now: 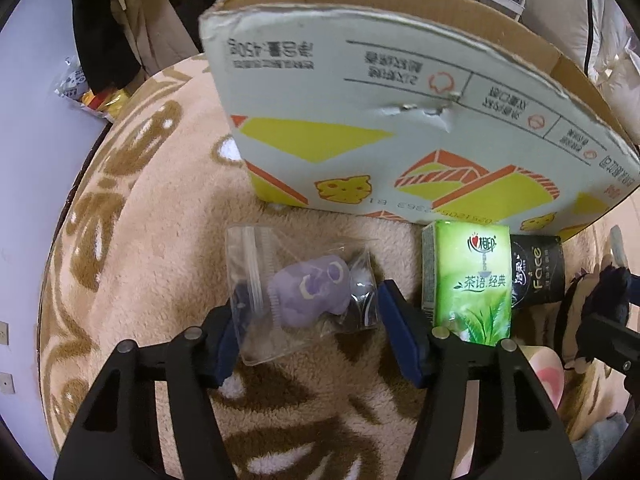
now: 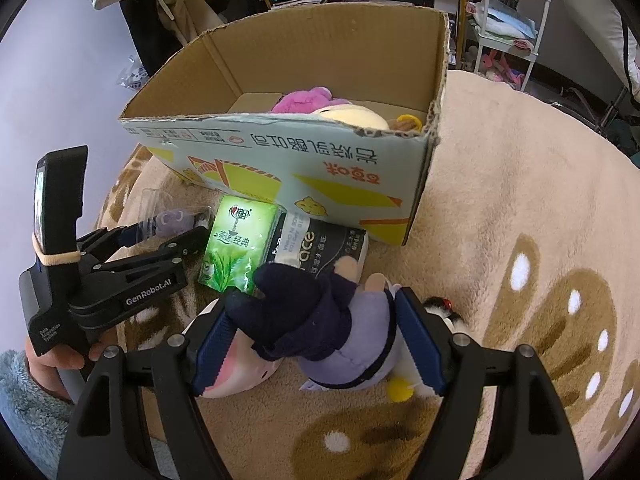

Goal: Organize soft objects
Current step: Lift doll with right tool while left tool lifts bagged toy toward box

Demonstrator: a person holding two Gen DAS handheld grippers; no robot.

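Observation:
A clear zip bag with a purple plush (image 1: 308,294) lies on the beige blanket before the cardboard box (image 1: 400,120). My left gripper (image 1: 308,316) is open, its blue pads either side of the bag. My right gripper (image 2: 316,332) is open around a plush doll in dark blue and lilac clothes (image 2: 332,328) lying on the blanket. The left gripper also shows in the right wrist view (image 2: 160,232). The box (image 2: 320,176) holds a pink plush (image 2: 304,100) and a cream plush (image 2: 352,114).
A green tissue pack (image 1: 472,280) and a black tissue pack (image 1: 536,276) lie against the box front. The blanket (image 2: 520,200) stretches wide to the right. Clothes, shelves and a white rack stand behind the box.

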